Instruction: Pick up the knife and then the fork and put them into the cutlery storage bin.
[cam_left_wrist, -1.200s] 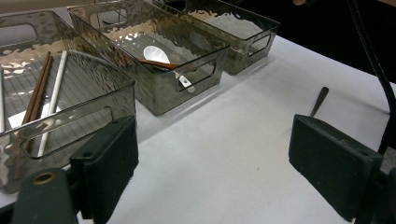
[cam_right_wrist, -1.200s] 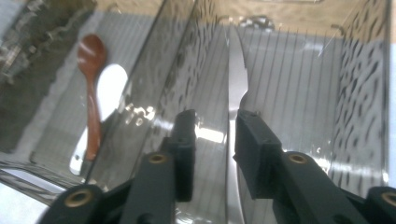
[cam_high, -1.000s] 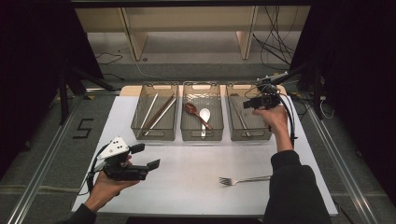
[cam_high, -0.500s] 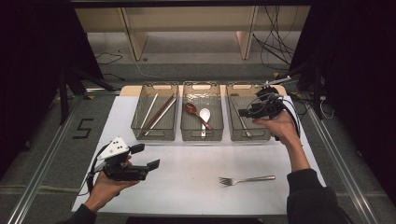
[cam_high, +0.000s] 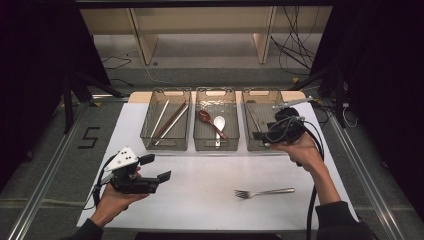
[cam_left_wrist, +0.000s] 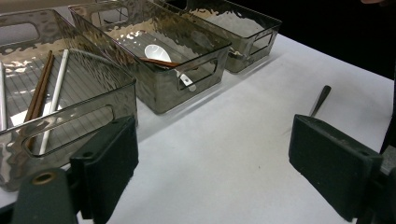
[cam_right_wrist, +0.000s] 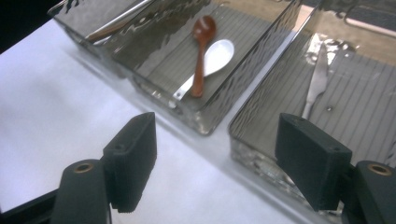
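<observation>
Fork (cam_high: 265, 192) near the worktop's (cam_high: 200, 200) front-right edge is what you've left unsorted, while both your left claw (cam_high: 155, 168) and right claw (cam_right_wrist: 215, 163) gape empty.

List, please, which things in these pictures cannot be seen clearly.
- Right bin, high view: the right gripper and hand cover its near end.
- Fork, left gripper view: its tines are hidden behind the gripper's own jaw.
- Knife, right gripper view: the handle end passes behind the jaw.

Glossy rippled clear-plastic bins (cam_left_wrist: 187, 70), metal fork (cam_high: 265, 192)
</observation>
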